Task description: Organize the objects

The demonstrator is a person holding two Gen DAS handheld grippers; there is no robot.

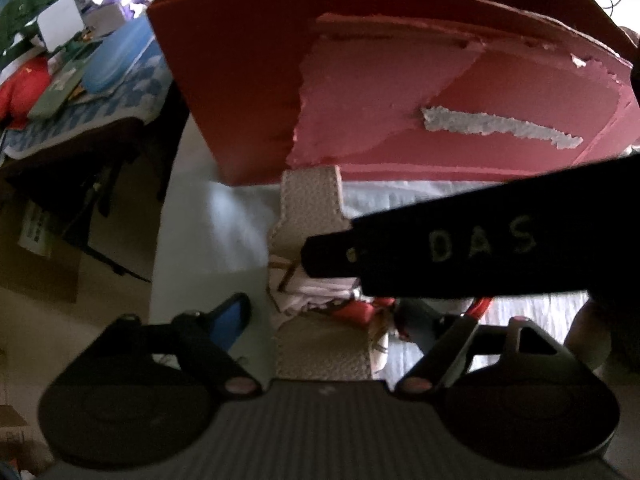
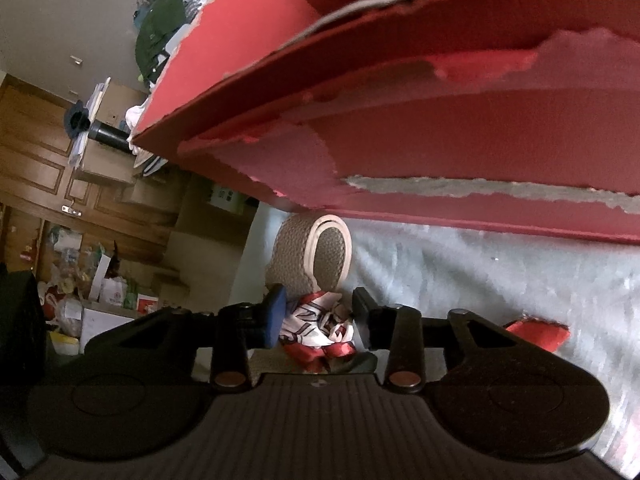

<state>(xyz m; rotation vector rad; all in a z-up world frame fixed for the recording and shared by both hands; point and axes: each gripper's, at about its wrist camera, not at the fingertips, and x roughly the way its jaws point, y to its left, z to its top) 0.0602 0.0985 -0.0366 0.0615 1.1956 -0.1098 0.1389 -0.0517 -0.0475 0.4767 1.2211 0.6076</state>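
Right now my right gripper [image 2: 318,318] has its blue and black fingers spread on either side of a crumpled red-and-white cloth [image 2: 320,330], which lies just ahead of them on a pale grey sheet [image 2: 460,280]; whether the pads actually touch the fabric I cannot tell. Directly beyond the cloth a beige textured loop, perhaps a belt or strap [image 2: 310,254], stands on edge, and a torn red box [image 2: 440,120] hangs close above both. My left gripper [image 1: 340,320] is spread wide and holds nothing, its blue-padded finger [image 1: 228,320] well off to one side of the same strap and cloth, with the right tool's black finger crossing in front. The step in hand looks like picking up the cloth. To do it well, I judge, I should close squarely on the thick middle of the bundle, not a loose edge, and lift low and backward so the fabric clears the strap and the box's ragged underside.
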